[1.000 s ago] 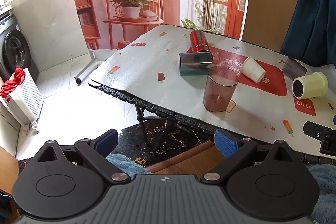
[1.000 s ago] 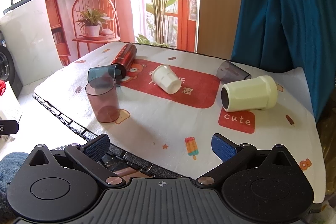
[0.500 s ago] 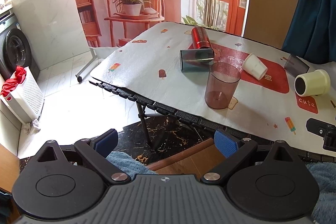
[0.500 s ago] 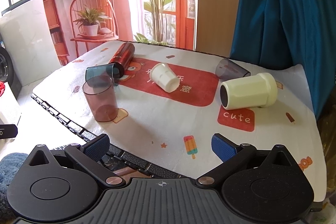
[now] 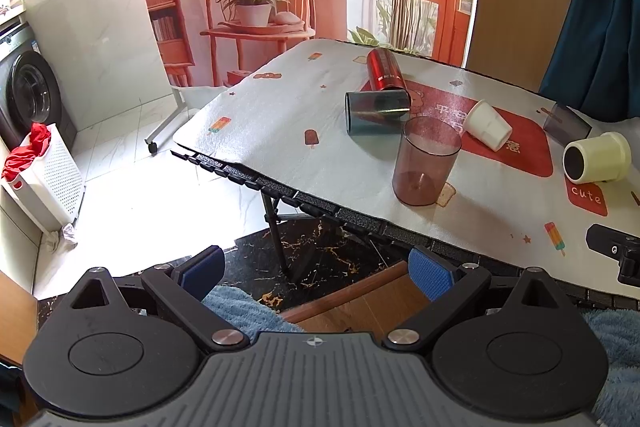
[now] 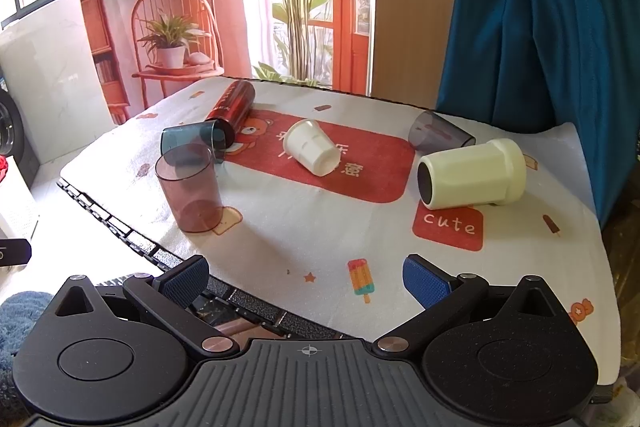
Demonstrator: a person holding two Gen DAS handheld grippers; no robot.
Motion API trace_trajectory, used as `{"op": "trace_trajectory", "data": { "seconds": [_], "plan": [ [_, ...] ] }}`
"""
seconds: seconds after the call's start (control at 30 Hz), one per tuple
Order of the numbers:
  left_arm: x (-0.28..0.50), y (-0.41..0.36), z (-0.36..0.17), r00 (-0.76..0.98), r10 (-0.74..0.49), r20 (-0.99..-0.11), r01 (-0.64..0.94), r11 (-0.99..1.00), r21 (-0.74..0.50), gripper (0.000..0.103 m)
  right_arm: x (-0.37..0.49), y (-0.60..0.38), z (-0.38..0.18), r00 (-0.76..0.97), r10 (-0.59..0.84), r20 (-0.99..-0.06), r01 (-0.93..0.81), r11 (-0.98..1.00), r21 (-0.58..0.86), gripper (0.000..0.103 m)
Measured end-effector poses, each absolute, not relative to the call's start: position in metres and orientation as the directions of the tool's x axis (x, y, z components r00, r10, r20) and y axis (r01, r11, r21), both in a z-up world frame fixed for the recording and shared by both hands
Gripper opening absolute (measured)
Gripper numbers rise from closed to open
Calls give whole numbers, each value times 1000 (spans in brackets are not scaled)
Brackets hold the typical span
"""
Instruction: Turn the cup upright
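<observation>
A clear brown cup stands upright near the table's front-left edge. Lying on their sides are a dark teal cup, a red tumbler, a white cup, a grey cup and a cream mug. My left gripper is open and empty, off the table's front-left. My right gripper is open and empty over the table's front edge.
The folding table carries a white and red mat. A white laundry basket and a washing machine stand at the left. A blue curtain hangs at the right. The right gripper's tip shows in the left wrist view.
Both grippers have shifted slightly relative to the table, so the cups sit a little lower and nearer in view. The cups have not moved.
</observation>
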State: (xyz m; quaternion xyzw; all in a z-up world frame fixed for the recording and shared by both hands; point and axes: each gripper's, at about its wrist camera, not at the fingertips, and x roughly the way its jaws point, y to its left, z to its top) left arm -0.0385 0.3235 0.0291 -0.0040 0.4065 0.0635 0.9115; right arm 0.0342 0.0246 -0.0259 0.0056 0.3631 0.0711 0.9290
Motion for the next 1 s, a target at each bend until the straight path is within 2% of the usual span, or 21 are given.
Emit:
{"op": "trace_trajectory", "data": {
  "seconds": [1.0],
  "plan": [
    [-40,324,25,655,109,-748,-118,992,41,100,33,26,-28,723,134,-678,-127,990,60,103]
  ]
}}
